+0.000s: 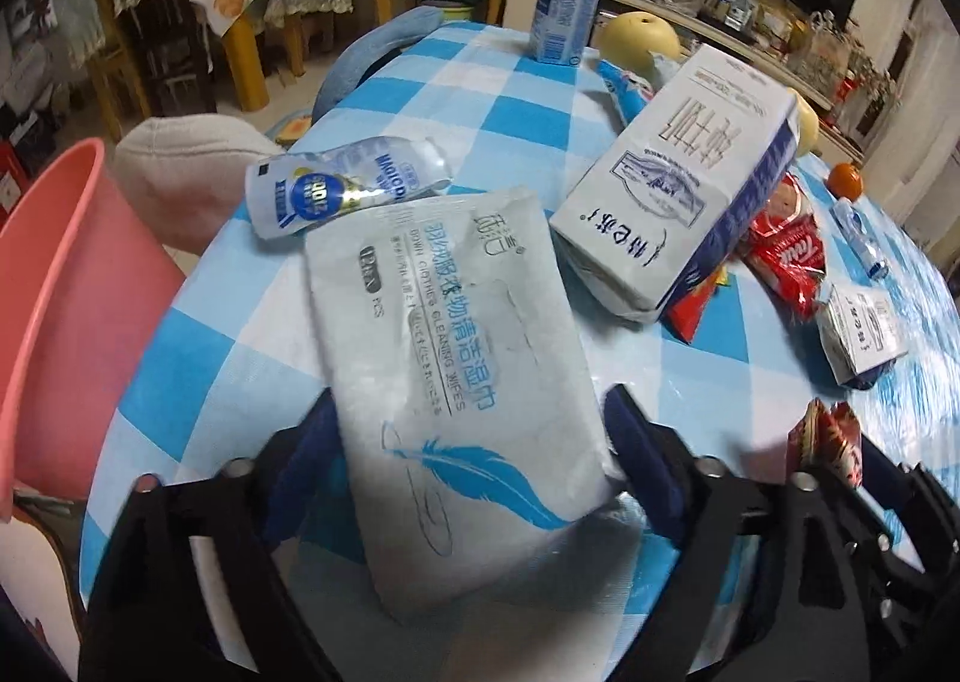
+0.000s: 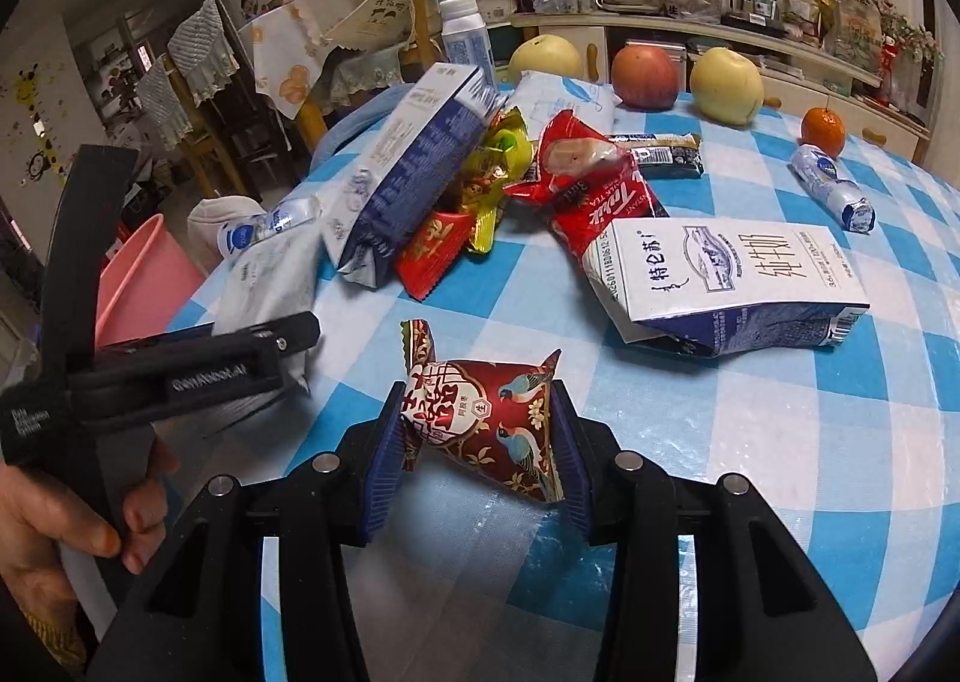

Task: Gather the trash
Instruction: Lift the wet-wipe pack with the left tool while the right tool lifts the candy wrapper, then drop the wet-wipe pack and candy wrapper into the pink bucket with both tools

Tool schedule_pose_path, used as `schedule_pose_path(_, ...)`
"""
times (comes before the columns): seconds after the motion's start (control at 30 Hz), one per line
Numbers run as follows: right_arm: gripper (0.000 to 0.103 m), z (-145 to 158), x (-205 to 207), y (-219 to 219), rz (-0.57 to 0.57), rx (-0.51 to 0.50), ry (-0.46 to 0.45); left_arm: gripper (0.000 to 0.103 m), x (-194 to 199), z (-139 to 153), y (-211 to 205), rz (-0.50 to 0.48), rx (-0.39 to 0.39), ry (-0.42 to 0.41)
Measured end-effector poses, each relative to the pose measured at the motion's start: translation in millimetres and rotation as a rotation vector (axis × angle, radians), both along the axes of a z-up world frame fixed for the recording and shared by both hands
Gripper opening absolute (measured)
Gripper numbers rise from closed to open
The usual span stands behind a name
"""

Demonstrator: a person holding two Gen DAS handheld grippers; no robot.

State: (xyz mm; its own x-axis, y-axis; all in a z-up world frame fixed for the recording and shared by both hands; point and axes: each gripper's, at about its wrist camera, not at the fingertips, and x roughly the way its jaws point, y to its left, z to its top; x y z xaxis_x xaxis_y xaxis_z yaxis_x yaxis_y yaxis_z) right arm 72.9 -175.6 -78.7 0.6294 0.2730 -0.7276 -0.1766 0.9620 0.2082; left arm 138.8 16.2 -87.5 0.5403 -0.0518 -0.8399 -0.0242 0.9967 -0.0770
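Observation:
In the left wrist view a white wipes pack (image 1: 456, 346) with a blue feather print lies lengthwise between the fingers of my left gripper (image 1: 471, 418). Both pads touch its long edges, so the gripper is shut on it at the table's near edge. In the right wrist view my right gripper (image 2: 480, 442) is shut on a dark red sweet wrapper (image 2: 486, 412) with birds printed on it, held just above the blue checked tablecloth (image 2: 750, 442). The same wrapper (image 1: 828, 442) shows at the right of the left wrist view.
A pink bin (image 1: 60, 292) stands beside the table on the left. The cloth carries two milk cartons (image 2: 414, 172) (image 2: 732, 280), a red milk-tea packet (image 2: 588, 190), a squashed pouch (image 1: 336, 190), a white bottle (image 1: 564, 3), a crushed bottle (image 2: 834, 190) and fruit (image 2: 645, 75).

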Motion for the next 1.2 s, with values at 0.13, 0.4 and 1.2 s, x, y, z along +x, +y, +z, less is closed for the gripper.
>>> schedule_pose_path(0.13, 0.047, 5, -4, -4, -0.003, 0.018, -0.011, 0.073, -2, 1, -2, -0.022, -0.010, -0.005)
schedule_pose_path(0.4, 0.047, 14, -14, -11, -0.016, 0.064, -0.020, 0.067, -12, 10, -2, -0.074, -0.154, -0.018)
schedule_pose_path(1.2, 0.047, 90, -11, 150, 0.256, 0.232, -0.098, 0.067, -44, 79, 196, 0.393, -0.237, -0.292)
